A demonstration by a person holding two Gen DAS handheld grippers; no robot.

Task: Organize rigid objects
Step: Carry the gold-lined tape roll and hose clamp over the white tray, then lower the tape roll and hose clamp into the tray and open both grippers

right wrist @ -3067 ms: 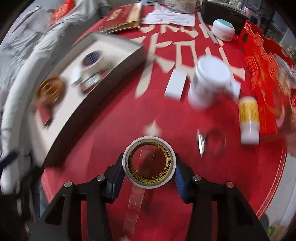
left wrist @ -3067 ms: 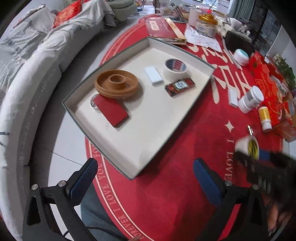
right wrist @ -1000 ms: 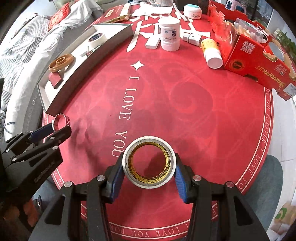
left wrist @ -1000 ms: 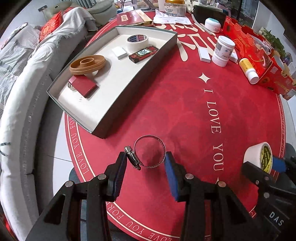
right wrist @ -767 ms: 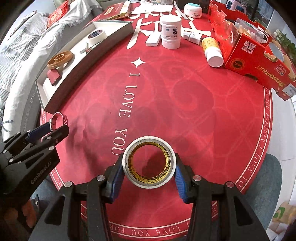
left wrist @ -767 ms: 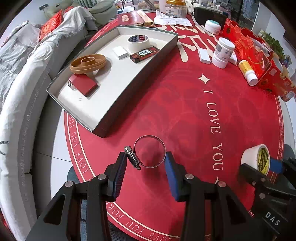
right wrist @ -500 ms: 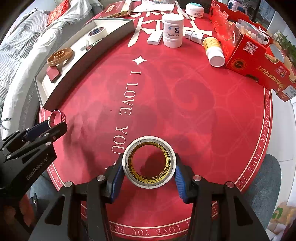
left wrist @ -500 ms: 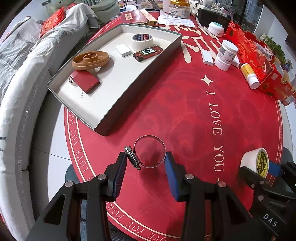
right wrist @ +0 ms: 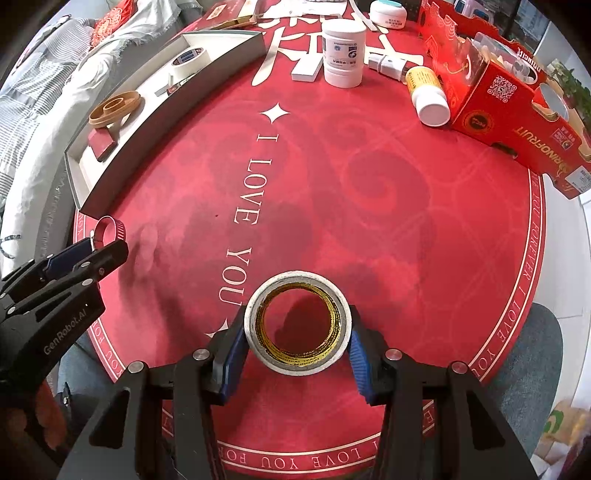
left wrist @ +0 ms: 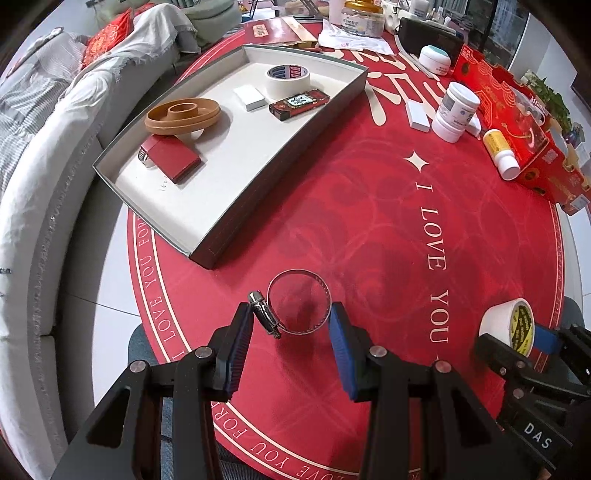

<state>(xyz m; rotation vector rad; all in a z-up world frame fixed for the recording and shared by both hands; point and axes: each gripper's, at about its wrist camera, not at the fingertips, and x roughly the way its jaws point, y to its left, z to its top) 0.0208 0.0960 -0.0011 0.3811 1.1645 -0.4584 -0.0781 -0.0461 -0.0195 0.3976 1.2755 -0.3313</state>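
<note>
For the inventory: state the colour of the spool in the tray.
Tan-brown spool; clearest in the left wrist view.

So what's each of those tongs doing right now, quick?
Left tongs: closed on the hose clamp.
Right tongs: closed on the tape roll.

This was a home living room. A pale curved sofa [left wrist: 48, 177] with a striped blanket [left wrist: 22, 110] and a red embroidered cushion [left wrist: 105, 42] ran beside the round worktop [left wrist: 369, 229], which wore a red cloth with festive lettering. Jars [left wrist: 364, 16], a cream pot [left wrist: 436, 59] and a red gift carton [right wrist: 517, 92] crowded its far edge.
</note>
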